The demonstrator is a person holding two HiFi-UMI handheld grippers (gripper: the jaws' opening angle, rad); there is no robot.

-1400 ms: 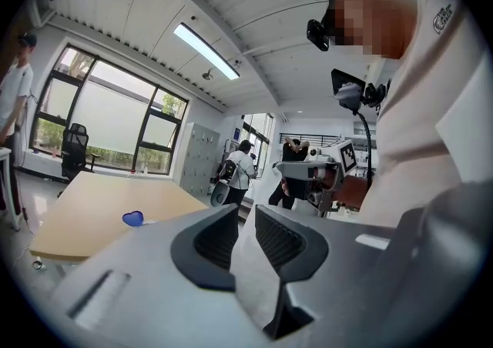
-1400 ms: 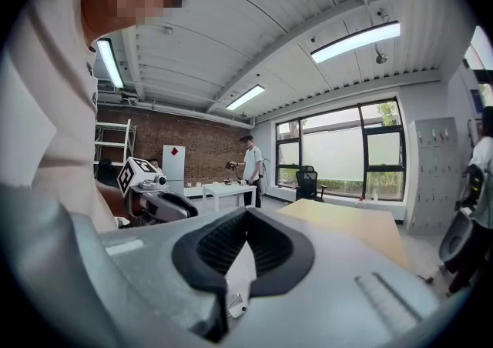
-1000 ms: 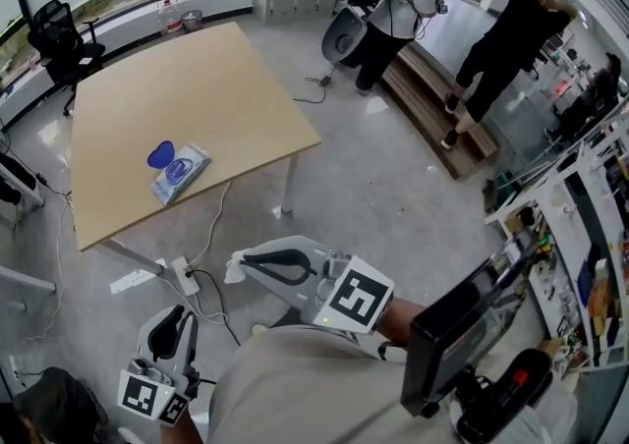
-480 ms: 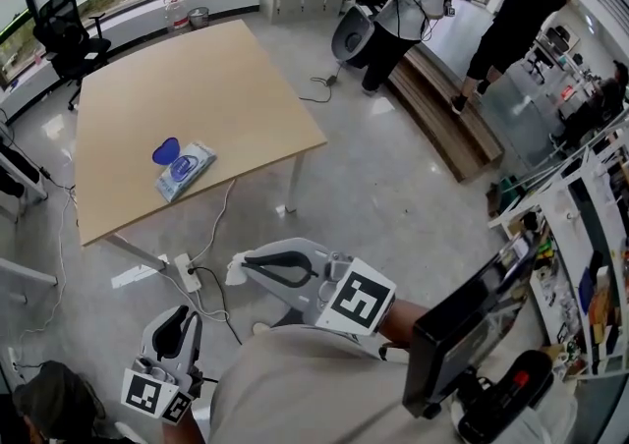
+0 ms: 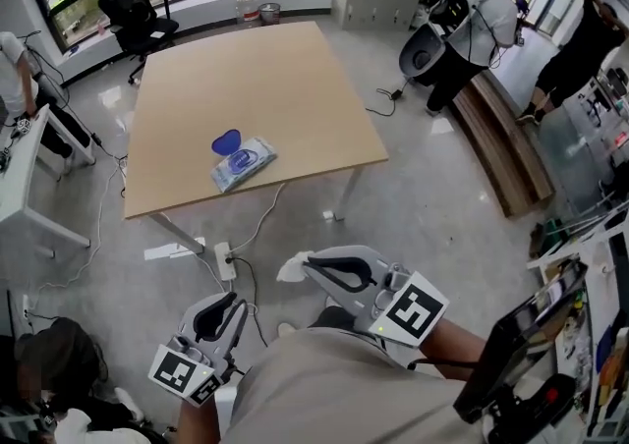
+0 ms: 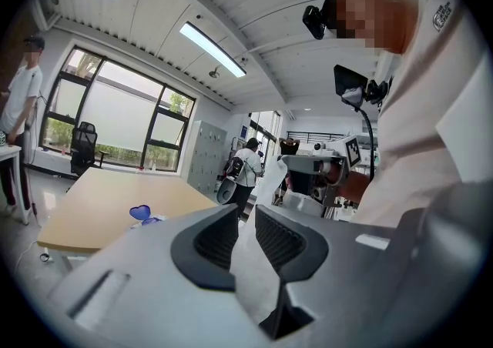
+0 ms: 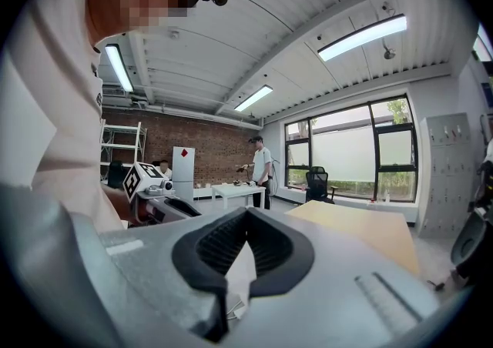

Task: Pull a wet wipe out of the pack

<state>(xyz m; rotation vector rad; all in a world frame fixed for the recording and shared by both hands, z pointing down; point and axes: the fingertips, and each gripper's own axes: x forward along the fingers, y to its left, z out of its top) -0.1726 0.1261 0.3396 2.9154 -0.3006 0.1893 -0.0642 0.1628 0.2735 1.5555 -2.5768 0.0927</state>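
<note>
The pack [image 5: 242,163] lies on the table [image 5: 285,88] near the edge closest to the person, its blue lid [image 5: 226,141] flipped open. Well apart from it, over the floor, the right gripper [image 5: 307,263] is clamped on a white wipe [image 5: 293,266]. The left gripper [image 5: 239,305] has its jaws slightly apart with nothing between them.

my pack [image 5: 244,164]: blue-white print, blue lid [image 5: 226,141] | table [image 5: 295,69]: tan | wipe [image 5: 294,266]: white | my right gripper [image 5: 313,265], left gripper [image 5: 236,303]: grey, black pads [image 7: 269,248], black-white square markers [image 5: 413,306]
</note>
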